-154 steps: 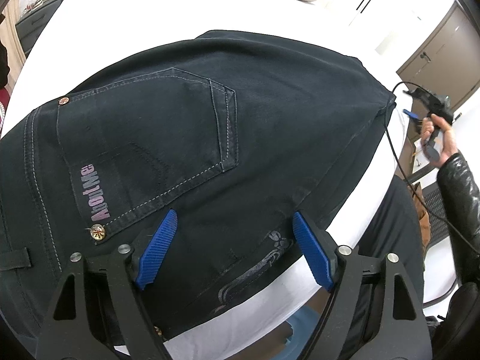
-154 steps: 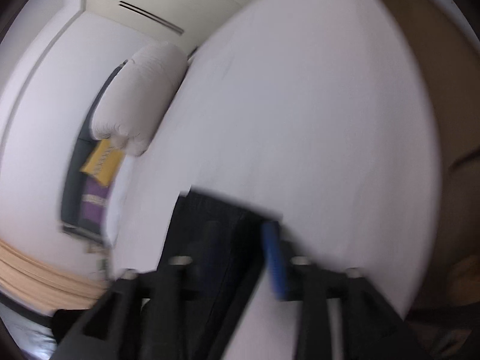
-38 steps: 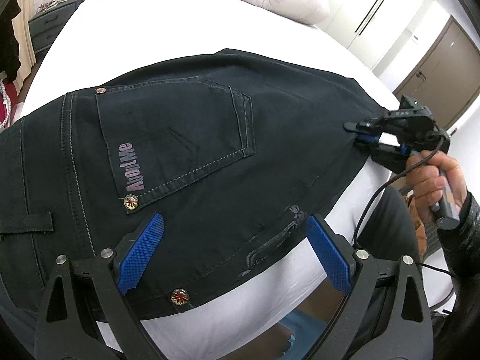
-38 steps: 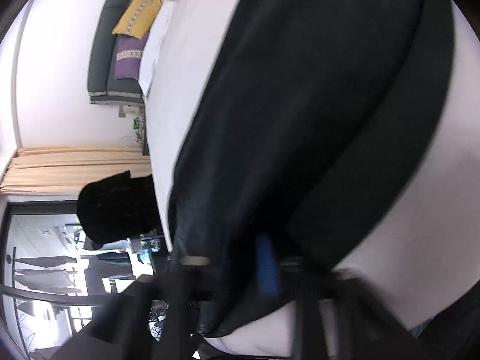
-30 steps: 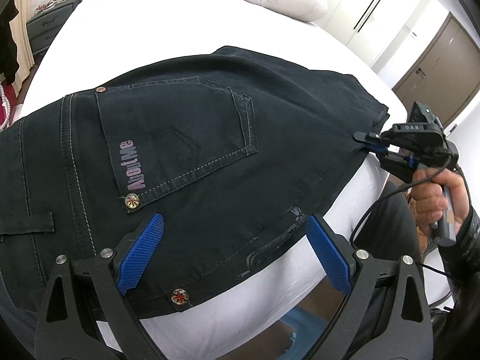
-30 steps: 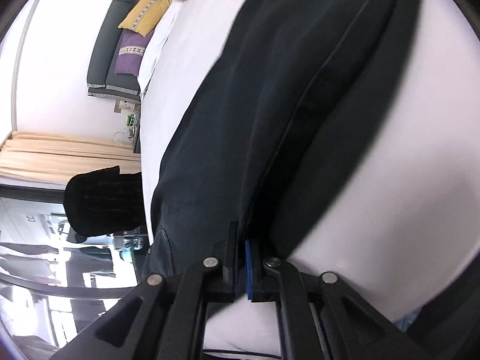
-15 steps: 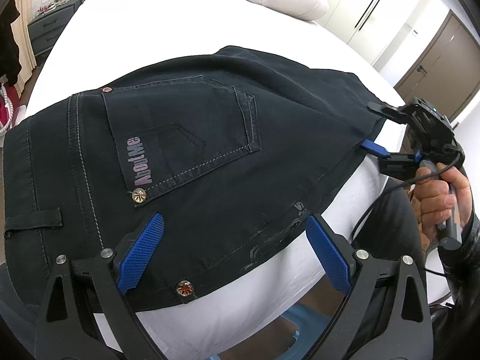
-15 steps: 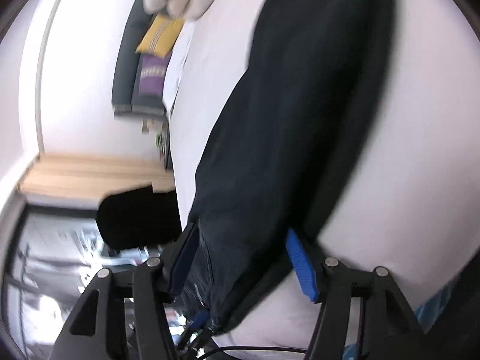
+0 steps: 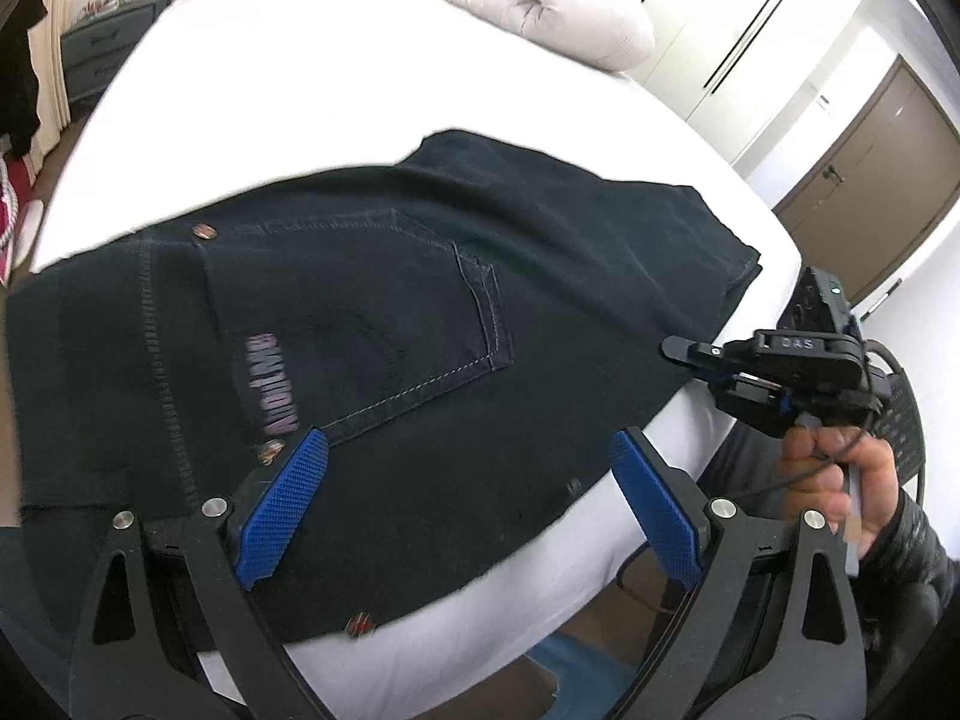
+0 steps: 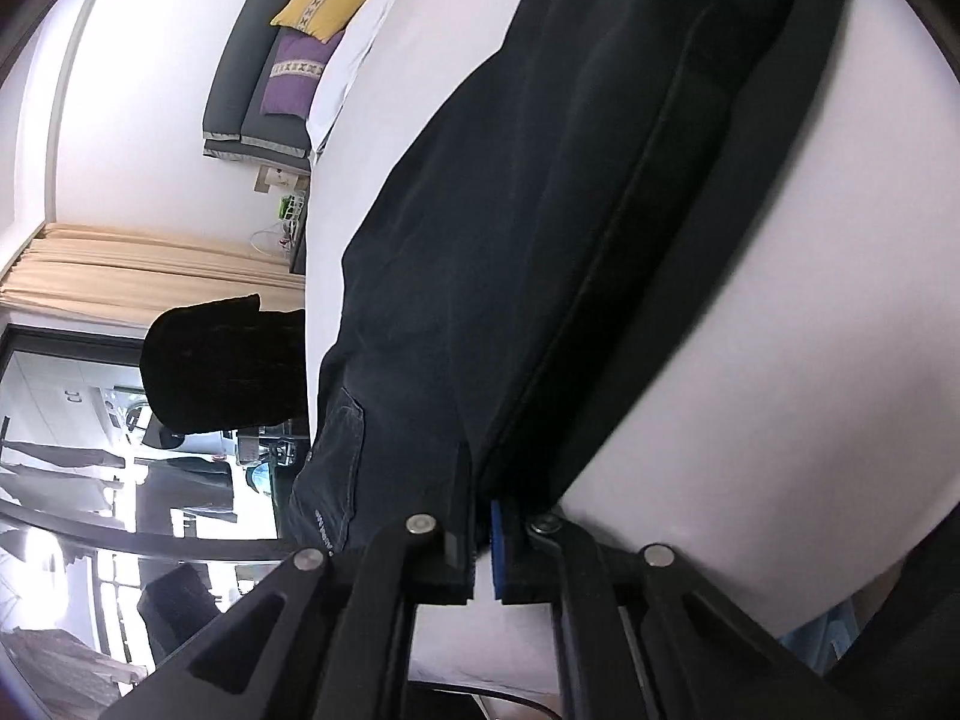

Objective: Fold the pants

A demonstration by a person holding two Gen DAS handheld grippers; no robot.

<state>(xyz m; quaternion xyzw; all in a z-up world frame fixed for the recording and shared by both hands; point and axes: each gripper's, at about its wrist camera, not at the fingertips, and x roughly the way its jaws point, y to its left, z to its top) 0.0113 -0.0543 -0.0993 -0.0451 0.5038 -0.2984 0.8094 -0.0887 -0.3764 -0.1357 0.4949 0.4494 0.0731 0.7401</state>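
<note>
Black jeans (image 9: 420,324) lie folded on a white bed (image 9: 360,96), back pocket with a pink logo facing up. My left gripper (image 9: 474,504) is open and empty, hovering over the near edge of the jeans by the pocket. My right gripper (image 9: 690,360) sits at the right edge of the jeans. In the right wrist view the jaws of the right gripper (image 10: 483,516) are shut on the seam edge of the jeans (image 10: 570,192), with the fabric running away from the pads.
A rolled beige duvet (image 9: 540,6) lies at the far side of the bed. White wardrobe doors (image 9: 732,24) and a brown door (image 9: 870,180) stand beyond. A grey headboard with yellow and purple cushions (image 10: 300,42) shows in the right wrist view.
The right gripper was open half a second ago and has shut on the jeans' right edge. The left gripper has lifted back slightly and stays open.
</note>
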